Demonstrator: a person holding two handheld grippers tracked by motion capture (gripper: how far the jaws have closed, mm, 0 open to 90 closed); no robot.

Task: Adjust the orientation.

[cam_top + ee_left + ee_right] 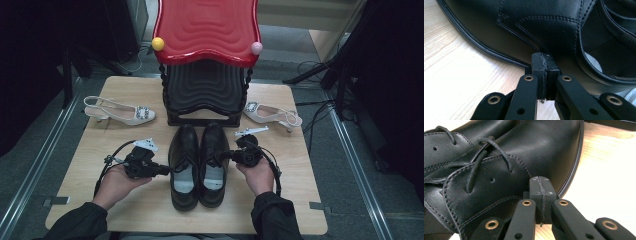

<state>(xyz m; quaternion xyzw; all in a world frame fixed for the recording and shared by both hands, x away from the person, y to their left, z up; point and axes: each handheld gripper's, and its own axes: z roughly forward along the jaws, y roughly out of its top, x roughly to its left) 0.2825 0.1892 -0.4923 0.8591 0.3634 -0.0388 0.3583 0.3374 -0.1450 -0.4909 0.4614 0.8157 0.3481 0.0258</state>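
Note:
A pair of black lace-up leather shoes stands side by side at the table's middle, toes toward the far side: the left shoe (184, 165) and the right shoe (213, 162). My left gripper (167, 170) lies level against the outer side of the left shoe (529, 30). Its jaws are shut pad to pad (545, 62) with nothing seen between them, tips touching the leather. My right gripper (222, 156) is shut the same way (539, 182), its tips resting on the outer side of the right shoe (499, 185) below the laces.
A black stepped rack with a red wavy top (207, 30) stands at the back centre of the wooden table (100, 200). One white slingback heel (120, 112) lies at the back left, its mate (272, 114) at the back right. Cables run on the floor to the right.

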